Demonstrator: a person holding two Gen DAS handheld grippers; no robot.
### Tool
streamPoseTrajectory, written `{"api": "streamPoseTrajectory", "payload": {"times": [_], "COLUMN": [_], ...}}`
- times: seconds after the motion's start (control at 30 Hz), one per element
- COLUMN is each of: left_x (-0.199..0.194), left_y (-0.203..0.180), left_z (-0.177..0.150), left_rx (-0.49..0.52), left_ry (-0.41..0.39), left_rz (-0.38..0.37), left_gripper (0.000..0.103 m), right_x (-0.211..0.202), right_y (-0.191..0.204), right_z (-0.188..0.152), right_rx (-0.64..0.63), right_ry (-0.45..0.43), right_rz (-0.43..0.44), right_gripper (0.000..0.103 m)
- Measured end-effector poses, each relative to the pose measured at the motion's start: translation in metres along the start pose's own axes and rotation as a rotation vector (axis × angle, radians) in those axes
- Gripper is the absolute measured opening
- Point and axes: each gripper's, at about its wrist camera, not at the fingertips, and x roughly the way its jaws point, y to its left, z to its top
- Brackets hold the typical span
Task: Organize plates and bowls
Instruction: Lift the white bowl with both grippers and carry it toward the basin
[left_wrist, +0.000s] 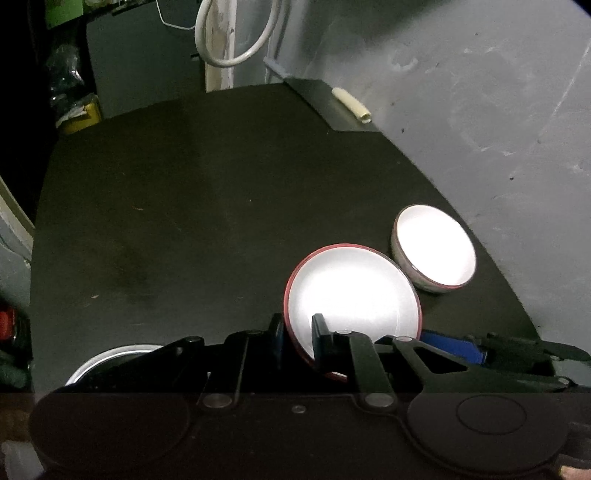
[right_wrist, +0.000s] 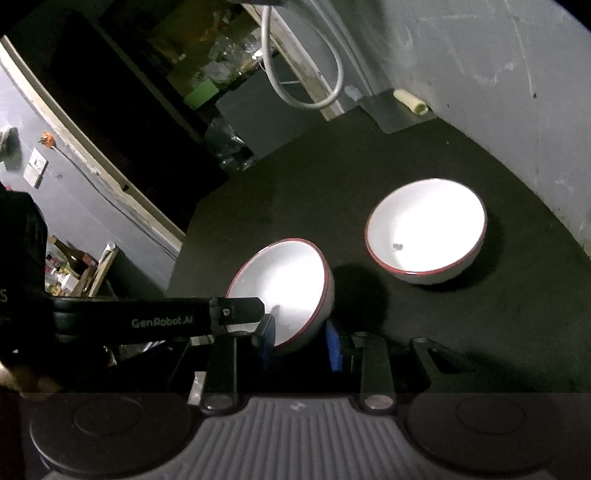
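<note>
Two white bowls with red rims are on a dark table. My left gripper is shut on the rim of the nearer bowl, which is tilted; it shows in the right wrist view too. My right gripper has its blue pads on either side of this bowl's lower edge, and I cannot tell whether they grip it. The left gripper's black arm reaches in from the left there. The second bowl stands upright further right, near the wall, and also shows in the left wrist view. A white plate edge shows at lower left.
The dark table ends at a grey wall on the right. A black box with a pale tube lies at the far corner. A white hose hangs behind. Cluttered shelves stand beyond the table's left edge.
</note>
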Motion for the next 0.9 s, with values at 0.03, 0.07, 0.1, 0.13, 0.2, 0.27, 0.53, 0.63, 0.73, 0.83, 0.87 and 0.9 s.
{"api": "streamPoseTrajectory", "payload": {"times": [0.03, 0.07, 0.1, 0.13, 0.2, 0.27, 0.53, 0.63, 0.73, 0.83, 0.87, 0.9], "left_x": [-0.004, -0.007, -0.011, -0.015, -0.023, -0.031, -0.068, -0.079, -0.088, -0.096, -0.098, -0.100], "left_y": [0.001, 0.002, 0.003, 0.004, 0.005, 0.007, 0.014, 0.017, 0.021, 0.024, 0.025, 0.027], "left_z": [-0.001, -0.003, -0.005, -0.007, -0.011, -0.015, -0.035, -0.044, -0.053, -0.061, -0.063, -0.066], "left_rx": [-0.001, -0.003, -0.004, -0.005, -0.006, -0.008, -0.012, -0.014, -0.022, -0.026, -0.026, -0.026], "left_ry": [-0.007, -0.012, -0.016, -0.021, -0.032, -0.044, -0.093, -0.105, -0.113, -0.117, -0.118, -0.119], "left_rz": [-0.005, -0.008, -0.011, -0.014, -0.019, -0.024, -0.042, -0.046, -0.049, -0.053, -0.054, -0.055], "left_gripper": [0.016, 0.016, 0.016, 0.016, 0.016, 0.016, 0.016, 0.016, 0.016, 0.016, 0.016, 0.016], "right_x": [-0.003, -0.007, -0.010, -0.013, -0.020, -0.025, -0.046, -0.053, -0.057, -0.061, -0.061, -0.062], "right_y": [0.003, 0.006, 0.009, 0.012, 0.019, 0.027, 0.053, 0.061, 0.071, 0.077, 0.080, 0.082], "right_z": [-0.001, -0.002, -0.003, -0.004, -0.006, -0.009, -0.025, -0.031, -0.037, -0.044, -0.045, -0.047], "right_rx": [-0.004, -0.009, -0.013, -0.017, -0.025, -0.037, -0.075, -0.089, -0.099, -0.100, -0.102, -0.104], "right_ry": [-0.007, -0.014, -0.019, -0.025, -0.034, -0.041, -0.058, -0.061, -0.061, -0.061, -0.061, -0.061], "right_rz": [0.002, 0.005, 0.006, 0.007, 0.009, 0.010, 0.018, 0.023, 0.027, 0.029, 0.029, 0.029], "right_gripper": [0.033, 0.033, 0.033, 0.033, 0.033, 0.033, 0.033, 0.033, 0.033, 0.033, 0.033, 0.033]}}
